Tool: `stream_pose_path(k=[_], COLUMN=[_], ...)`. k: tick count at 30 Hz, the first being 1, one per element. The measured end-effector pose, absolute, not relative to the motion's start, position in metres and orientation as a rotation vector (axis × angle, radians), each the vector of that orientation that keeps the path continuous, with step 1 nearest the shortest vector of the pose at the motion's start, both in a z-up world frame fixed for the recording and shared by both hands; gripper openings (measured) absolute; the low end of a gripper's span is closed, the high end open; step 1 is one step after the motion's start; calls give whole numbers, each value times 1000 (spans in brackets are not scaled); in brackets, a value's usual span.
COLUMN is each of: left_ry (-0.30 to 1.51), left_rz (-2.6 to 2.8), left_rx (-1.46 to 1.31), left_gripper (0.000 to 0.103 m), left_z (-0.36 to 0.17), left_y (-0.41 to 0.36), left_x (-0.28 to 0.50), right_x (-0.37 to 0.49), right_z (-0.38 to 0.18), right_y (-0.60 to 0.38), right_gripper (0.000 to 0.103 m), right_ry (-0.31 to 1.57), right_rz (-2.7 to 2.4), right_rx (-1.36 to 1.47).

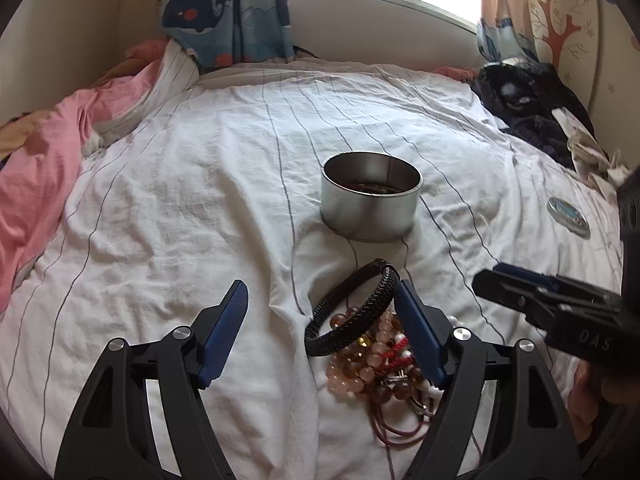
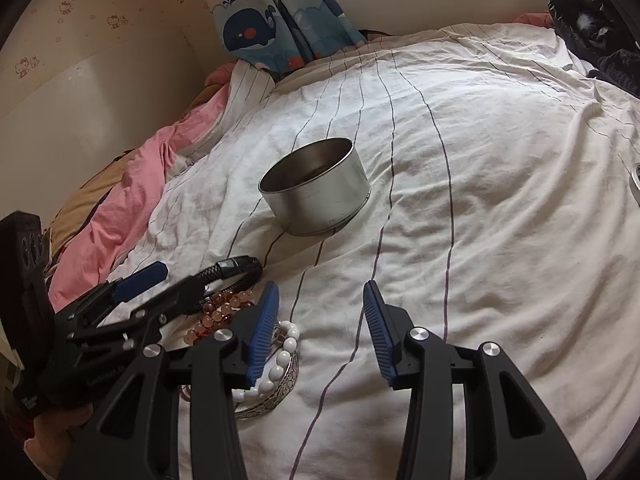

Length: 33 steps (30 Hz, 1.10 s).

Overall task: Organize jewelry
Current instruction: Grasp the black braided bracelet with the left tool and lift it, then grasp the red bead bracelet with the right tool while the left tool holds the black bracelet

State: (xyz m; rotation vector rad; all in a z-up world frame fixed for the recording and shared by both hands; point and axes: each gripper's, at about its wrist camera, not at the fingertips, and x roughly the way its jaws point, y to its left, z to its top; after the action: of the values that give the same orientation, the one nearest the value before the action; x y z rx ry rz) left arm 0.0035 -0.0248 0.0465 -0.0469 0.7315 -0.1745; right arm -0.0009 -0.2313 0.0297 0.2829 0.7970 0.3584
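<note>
The left tongs (image 1: 322, 332) stand wide over the black braided bracelet (image 1: 352, 312), which lies on the bead pile (image 1: 372, 364) on the bed (image 1: 200, 200). The right tongs (image 2: 320, 332) gape, empty. Better to pinch only the bracelet's band, lift it clear, then carry it to the tin (image 1: 370, 208).

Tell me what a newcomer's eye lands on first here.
The round metal tin stands open in the middle of the striped white bedsheet. Nearer the camera lies a heap of jewelry: a black braided bracelet resting on pinkish bead strands. The left tongs stand open around the heap.
</note>
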Motion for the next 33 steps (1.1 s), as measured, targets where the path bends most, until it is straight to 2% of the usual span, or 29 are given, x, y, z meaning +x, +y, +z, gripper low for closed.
stream_pose_path(k=[6, 11, 20, 21, 22, 24, 26, 28, 31, 33], left_ry=[766, 792, 808, 821, 834, 858, 867, 869, 853, 841], left_rz=[-114, -192, -160, -165, -170, -177, -168, -172, -170, -167], left_rx=[-238, -317, -328, -315, -303, -276, -255, -252, -244, -251], left_gripper=[72, 60, 58, 56, 49, 35, 15, 10, 9, 9], left_z=[40, 28, 17, 15, 13, 9, 8, 7, 10, 14], left_y=[21, 28, 29, 27, 25, 22, 20, 22, 23, 24], left_x=[23, 31, 50, 53, 57, 61, 61, 59, 53, 47], right_x=[-2, -3, -3, -2, 0, 4, 9, 12, 11, 10], right_z=[29, 28, 30, 30, 30, 28, 23, 18, 19, 20], right_y=[-226, -217, -180, -173, -166, -154, -144, -138, -140, -143], right_gripper=[44, 44, 44, 44, 44, 44, 44, 43, 20, 12], right_ry=[800, 807, 802, 803, 805, 817, 839, 859, 860, 852], right_rz=[374, 406, 553, 565, 579, 595, 596, 584, 574, 576], right_rx=[275, 251, 174, 159, 145, 113, 85, 62, 55, 64])
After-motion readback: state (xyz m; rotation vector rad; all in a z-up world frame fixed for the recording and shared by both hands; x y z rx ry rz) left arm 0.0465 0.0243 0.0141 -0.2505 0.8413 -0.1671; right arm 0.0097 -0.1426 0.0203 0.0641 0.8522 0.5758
